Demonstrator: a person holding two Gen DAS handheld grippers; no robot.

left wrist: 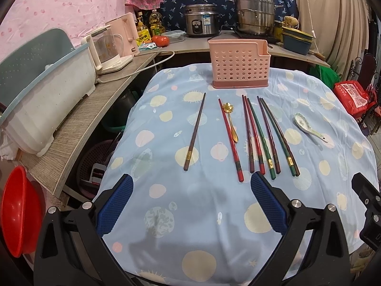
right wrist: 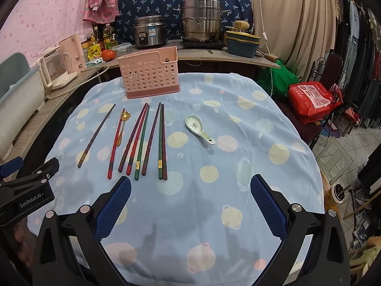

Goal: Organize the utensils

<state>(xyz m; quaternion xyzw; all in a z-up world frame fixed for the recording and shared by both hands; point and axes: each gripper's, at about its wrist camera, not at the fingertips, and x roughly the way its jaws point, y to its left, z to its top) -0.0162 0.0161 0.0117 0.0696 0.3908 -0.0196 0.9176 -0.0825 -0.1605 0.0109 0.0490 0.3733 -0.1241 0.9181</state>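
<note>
A pink perforated utensil holder point(left wrist: 240, 65) point(right wrist: 150, 72) stands at the far side of the table. Several chopsticks point(left wrist: 262, 138) point(right wrist: 142, 140) lie side by side in front of it, with one brown chopstick point(left wrist: 194, 131) point(right wrist: 96, 135) apart on the left. A gold spoon point(left wrist: 230, 121) point(right wrist: 121, 126) lies among them. A white ceramic spoon point(left wrist: 308, 126) point(right wrist: 200, 128) lies to the right. My left gripper point(left wrist: 190, 190) is open and empty, above the cloth near the chopsticks' near ends. My right gripper point(right wrist: 190, 190) is open and empty, nearer the ceramic spoon.
The table has a light blue patterned cloth point(left wrist: 202, 214) point(right wrist: 238, 166). A counter at the left holds a dish rack point(left wrist: 42, 90) and a kettle point(left wrist: 107, 50). A rice cooker point(right wrist: 148, 32) and a steamer pot point(right wrist: 202, 20) stand behind. A red bag point(right wrist: 312, 100) sits at the right.
</note>
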